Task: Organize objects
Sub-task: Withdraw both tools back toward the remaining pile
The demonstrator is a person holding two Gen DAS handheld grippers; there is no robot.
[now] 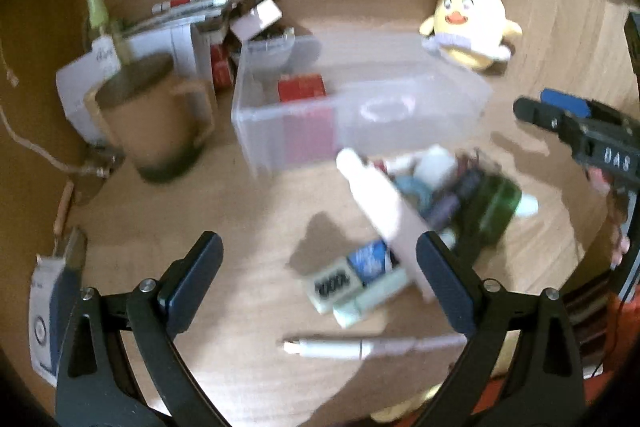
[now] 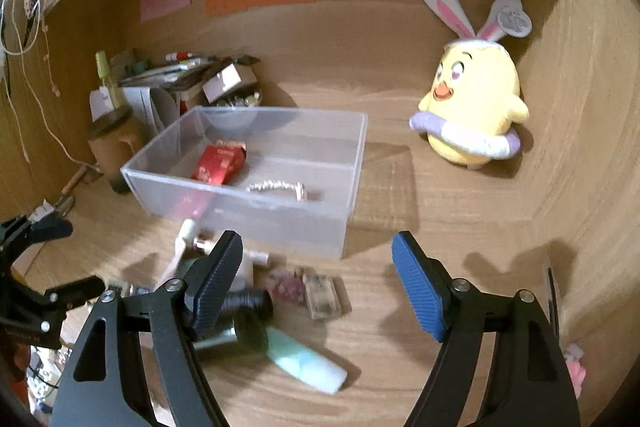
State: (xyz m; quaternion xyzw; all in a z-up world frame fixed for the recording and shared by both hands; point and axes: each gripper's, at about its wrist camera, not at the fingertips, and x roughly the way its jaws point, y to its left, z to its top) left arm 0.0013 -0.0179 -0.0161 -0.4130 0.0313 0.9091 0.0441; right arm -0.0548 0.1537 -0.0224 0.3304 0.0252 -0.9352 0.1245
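Meanwhile, both hand-held grippers, left (image 1: 320,267) and right (image 2: 318,267), hover spread and empty over scattered clutter (image 2: 280,307) near the clear bin (image 2: 256,163); best to single out one item.

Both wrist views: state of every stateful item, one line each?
left gripper: open, empty
right gripper: open, empty
clear bin: lidless, holds red box and bracelet
plush chick: upright, against the wall
mint tube: lying flat
mug: upright
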